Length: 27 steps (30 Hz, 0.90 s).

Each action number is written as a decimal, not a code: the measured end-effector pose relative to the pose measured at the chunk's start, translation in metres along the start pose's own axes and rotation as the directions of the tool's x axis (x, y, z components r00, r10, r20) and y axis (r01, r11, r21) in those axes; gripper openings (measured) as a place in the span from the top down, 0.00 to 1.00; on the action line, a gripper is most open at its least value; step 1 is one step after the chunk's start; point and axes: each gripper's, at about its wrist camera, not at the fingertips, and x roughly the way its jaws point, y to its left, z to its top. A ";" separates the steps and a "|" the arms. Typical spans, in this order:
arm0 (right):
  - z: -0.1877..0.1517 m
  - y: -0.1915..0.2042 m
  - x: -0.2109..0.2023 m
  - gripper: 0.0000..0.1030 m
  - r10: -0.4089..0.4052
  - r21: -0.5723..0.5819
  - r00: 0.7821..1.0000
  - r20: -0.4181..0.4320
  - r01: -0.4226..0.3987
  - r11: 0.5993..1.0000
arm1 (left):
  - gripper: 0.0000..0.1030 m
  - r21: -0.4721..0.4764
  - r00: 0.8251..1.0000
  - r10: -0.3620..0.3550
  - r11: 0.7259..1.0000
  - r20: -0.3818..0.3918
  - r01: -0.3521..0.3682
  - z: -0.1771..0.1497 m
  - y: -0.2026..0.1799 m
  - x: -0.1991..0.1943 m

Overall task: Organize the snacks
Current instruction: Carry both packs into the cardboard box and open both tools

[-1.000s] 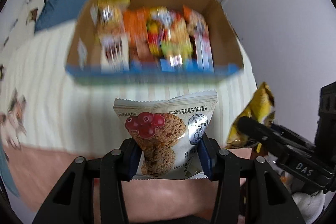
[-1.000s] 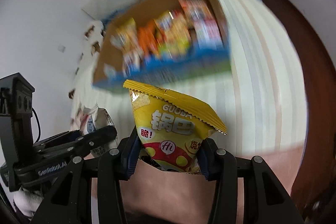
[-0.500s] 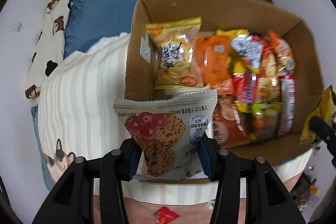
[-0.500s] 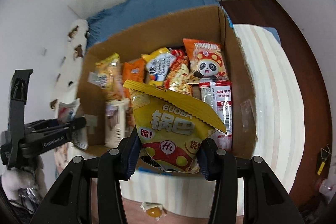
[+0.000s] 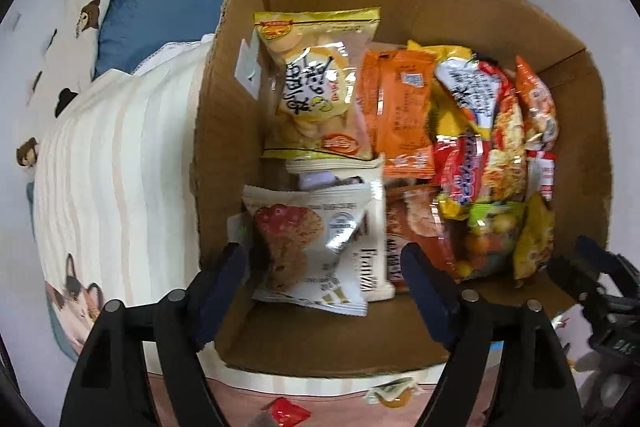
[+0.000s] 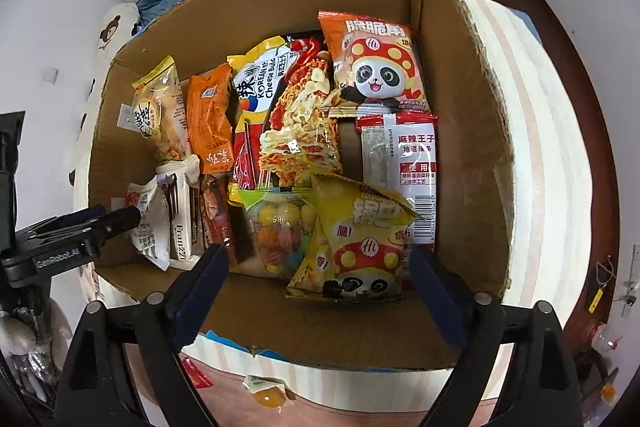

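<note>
Both tools spring wide open, empty: left tool (image 5: 324,267) drops the cookie packet (image 5: 304,247), right tool (image 6: 318,267) the yellow bag (image 6: 356,239), both in the box (image 6: 460,107).

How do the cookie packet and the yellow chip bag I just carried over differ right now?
The cookie packet is white with a cookie and red berries printed on it; the yellow chip bag shows a panda. The packet lies at the box's left end, the bag toward the right. Both lie in the box between jaws that have just been opening, pads clear.
</note>
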 end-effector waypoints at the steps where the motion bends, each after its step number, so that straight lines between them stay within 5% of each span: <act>1: -0.001 0.001 -0.002 0.08 -0.002 -0.002 1.000 0.004 0.002 1.000 | 0.11 0.002 1.000 -0.005 1.000 0.009 0.005 -0.002 -0.001 -0.004; 12: -0.023 0.018 -0.033 0.05 -0.052 -0.061 0.992 0.118 0.060 0.996 | 0.07 0.008 0.985 -0.012 1.000 0.174 0.011 -0.034 -0.023 -0.048; 27: -0.074 0.032 -0.099 0.05 -0.074 -0.094 0.945 0.318 0.110 0.990 | 0.07 0.011 0.907 0.038 0.999 0.419 -0.047 -0.097 -0.037 -0.105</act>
